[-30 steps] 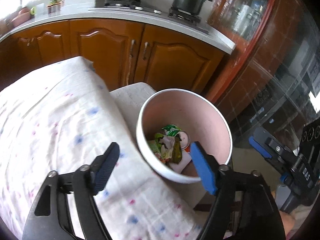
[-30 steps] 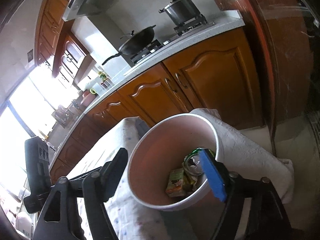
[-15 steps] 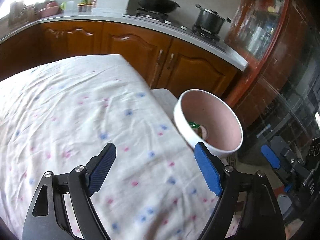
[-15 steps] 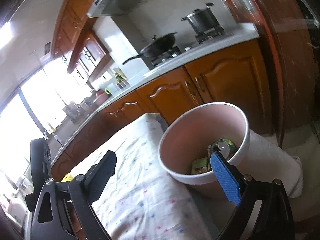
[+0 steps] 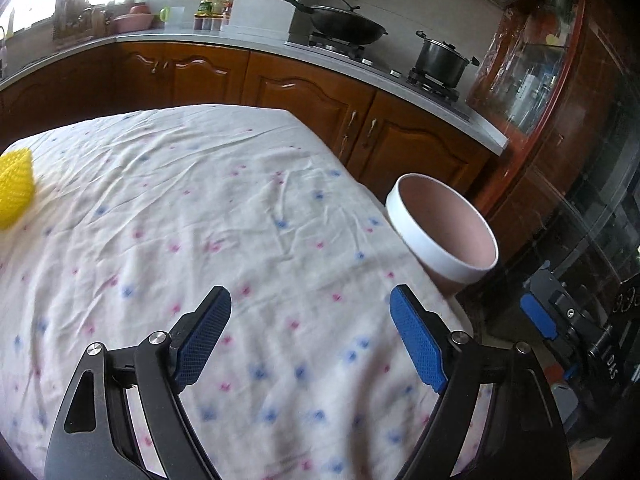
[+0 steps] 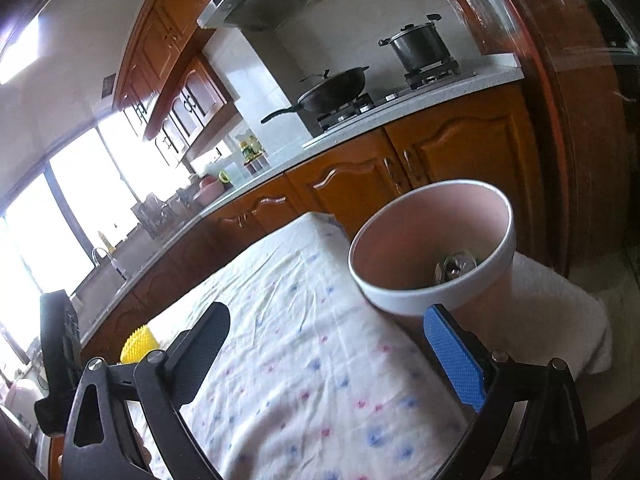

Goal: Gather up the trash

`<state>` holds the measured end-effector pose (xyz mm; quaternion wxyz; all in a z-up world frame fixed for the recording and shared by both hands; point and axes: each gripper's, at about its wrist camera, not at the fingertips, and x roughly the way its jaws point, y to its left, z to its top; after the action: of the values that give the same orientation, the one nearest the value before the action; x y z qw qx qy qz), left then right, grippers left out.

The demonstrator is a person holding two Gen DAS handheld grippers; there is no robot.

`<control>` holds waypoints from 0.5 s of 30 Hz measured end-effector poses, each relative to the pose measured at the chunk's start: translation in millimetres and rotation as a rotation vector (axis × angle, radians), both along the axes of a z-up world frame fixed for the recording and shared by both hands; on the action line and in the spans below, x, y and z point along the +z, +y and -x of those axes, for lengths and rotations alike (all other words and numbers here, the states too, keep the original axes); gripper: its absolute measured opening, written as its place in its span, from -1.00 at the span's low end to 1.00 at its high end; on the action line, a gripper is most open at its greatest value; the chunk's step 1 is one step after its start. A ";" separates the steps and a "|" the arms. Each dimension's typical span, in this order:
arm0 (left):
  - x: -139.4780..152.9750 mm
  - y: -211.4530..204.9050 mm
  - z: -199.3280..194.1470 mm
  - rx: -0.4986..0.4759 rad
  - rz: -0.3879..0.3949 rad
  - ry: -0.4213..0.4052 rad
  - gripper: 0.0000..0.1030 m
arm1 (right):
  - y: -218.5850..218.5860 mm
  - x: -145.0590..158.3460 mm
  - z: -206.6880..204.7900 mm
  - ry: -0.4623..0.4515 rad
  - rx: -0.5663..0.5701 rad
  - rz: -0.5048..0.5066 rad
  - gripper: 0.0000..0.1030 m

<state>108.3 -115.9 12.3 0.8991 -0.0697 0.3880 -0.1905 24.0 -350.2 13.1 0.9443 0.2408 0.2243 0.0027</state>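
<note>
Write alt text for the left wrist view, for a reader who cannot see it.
The open left gripper, nothing between its blue pads, points over a table covered by a white cloth with pink and blue dots. A pink bin with a white rim stands at the table's right edge, and a yellow object lies at far left. Wooden kitchen cabinets run behind.

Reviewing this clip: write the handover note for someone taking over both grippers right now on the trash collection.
Left gripper: open, nothing between its jaws, over the flowered tablecloth.
Right gripper: open and empty, jaws widening a touch, aimed toward the pink bin.
Things: the bin stands just off the table's far corner; a can and some wrappers lie at its bottom. A yellow spiky item sits at the tablecloth's left edge.
Done: some trash is in the bin.
Left: the yellow item is the only loose thing in view; whether it is trash is unclear. Check it, then scan the rest.
</note>
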 end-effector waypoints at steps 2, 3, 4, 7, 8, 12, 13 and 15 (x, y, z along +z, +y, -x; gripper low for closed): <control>-2.8 6.6 6.0 0.008 0.004 -0.003 0.63 | 4.2 -1.7 4.4 0.003 -0.001 0.017 0.92; -3.8 9.5 9.1 0.014 0.004 -0.007 0.63 | 6.1 -2.7 7.0 0.004 -0.004 0.028 0.92; -4.4 12.5 12.9 0.020 0.006 -0.014 0.63 | 8.7 -4.4 10.3 0.004 -0.007 0.036 0.92; -4.5 19.7 25.0 0.044 0.014 -0.046 0.63 | 16.2 -5.9 19.8 -0.004 -0.027 0.084 0.92; -4.3 22.4 30.2 0.047 0.020 -0.062 0.64 | 17.6 -6.0 22.8 -0.008 -0.036 0.104 0.93; 2.1 30.4 52.8 0.056 0.016 -0.161 0.71 | 27.4 -3.2 34.2 -0.037 -0.075 0.185 0.96; 6.6 32.1 61.0 0.063 0.009 -0.208 0.79 | 31.4 -0.5 37.4 -0.045 -0.092 0.218 0.96; 15.8 35.1 76.9 0.096 -0.017 -0.307 1.00 | 42.1 7.7 44.2 -0.076 -0.114 0.294 0.96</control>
<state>31.4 -80.7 28.2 0.9564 -0.0508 0.2440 -0.1524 -20.2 -308.1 20.8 0.9758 0.1120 0.1725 -0.0745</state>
